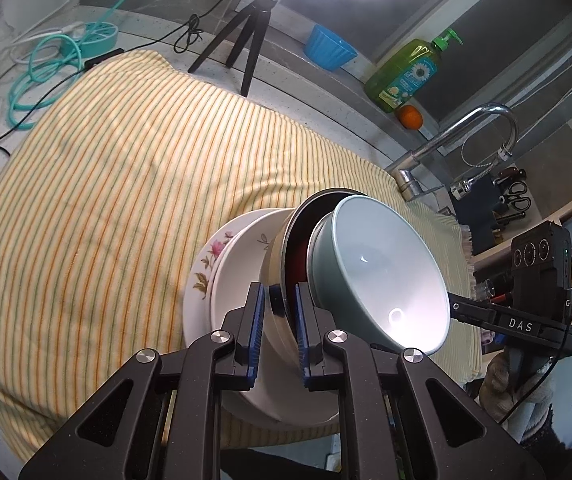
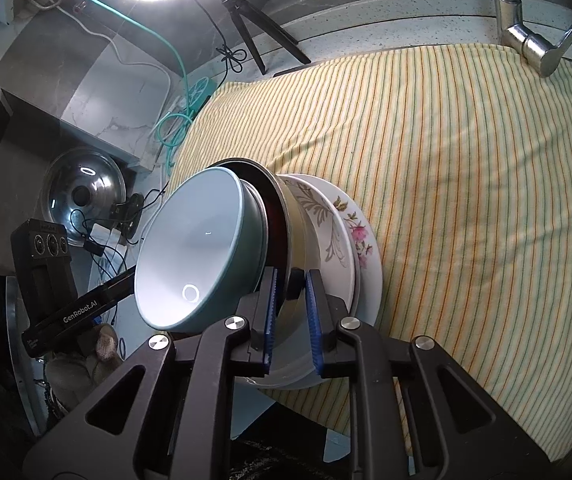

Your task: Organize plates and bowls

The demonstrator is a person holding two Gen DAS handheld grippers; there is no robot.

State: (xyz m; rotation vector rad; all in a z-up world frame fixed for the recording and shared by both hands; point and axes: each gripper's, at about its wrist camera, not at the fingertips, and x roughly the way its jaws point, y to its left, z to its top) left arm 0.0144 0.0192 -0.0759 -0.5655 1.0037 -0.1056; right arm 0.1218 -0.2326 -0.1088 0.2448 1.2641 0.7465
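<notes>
Stack: a nested pile of crockery, tipped steeply on its side, held above the near edge of a striped cloth [image 1: 125,168].
Teal bowl: the blue-grey bowl [image 1: 382,272] sits innermost, its pale glazed inside facing the camera.
Metal bowl: a steel bowl [image 1: 281,304] with a dark interior cups the teal one.
Plates: a white plate with a grey leaf print [image 2: 326,232] and a pink-flowered plate [image 1: 205,264] lie behind the metal bowl, touching it.
Left gripper: the left gripper [image 1: 278,322] has its blue pads closed on the metal bowl's rim, one pad inside, one outside.
Right gripper: the right gripper [image 2: 290,312] pinches the same rim from the opposite side, jaws narrowly set.
Handling: likely heavy for rim grips; glazed ceramic is stiff, slick and breakable, and the loose pieces could slide out while tilted.
Where to hold: judged best at opposite rim points, as now, with the stack levelled soon.
Surroundings: a tap [image 1: 466,140], green soap bottle [image 1: 406,76], blue cup [image 1: 330,52] and small tripod [image 1: 245,36] stand beyond the cloth.
</notes>
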